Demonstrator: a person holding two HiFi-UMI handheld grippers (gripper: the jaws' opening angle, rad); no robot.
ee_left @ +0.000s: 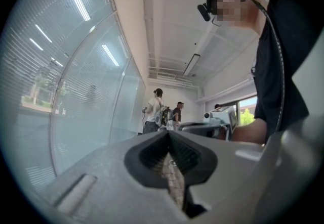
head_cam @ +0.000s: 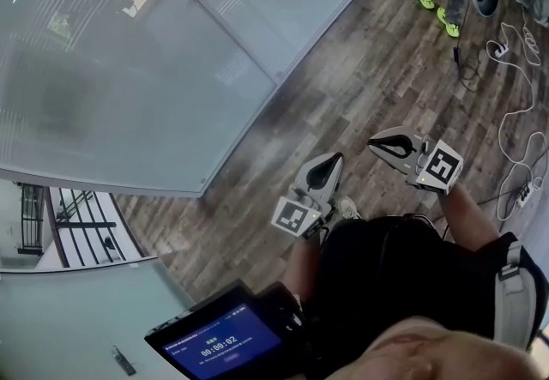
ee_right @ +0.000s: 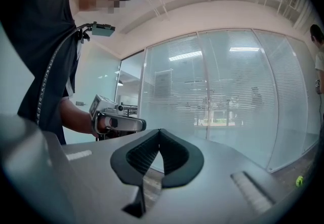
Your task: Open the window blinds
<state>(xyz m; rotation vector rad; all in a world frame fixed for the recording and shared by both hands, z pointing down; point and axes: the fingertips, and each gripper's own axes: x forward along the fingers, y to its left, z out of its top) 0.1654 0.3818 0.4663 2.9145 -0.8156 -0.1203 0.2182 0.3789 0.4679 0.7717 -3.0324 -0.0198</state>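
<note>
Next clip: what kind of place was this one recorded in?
Most likely an office or lab interior: tall glass wall panels lined with horizontal slat blinds, a brown wood-plank floor, and white cables trailing across it.

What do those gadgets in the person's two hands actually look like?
Both are pale grey, wedge-shaped plastic tools. The left gripper and the right gripper each carry a white cube at the back, printed with black square markers. Their jaws are lined with black ribbed pads. The person wears a black short-sleeved top.
</note>
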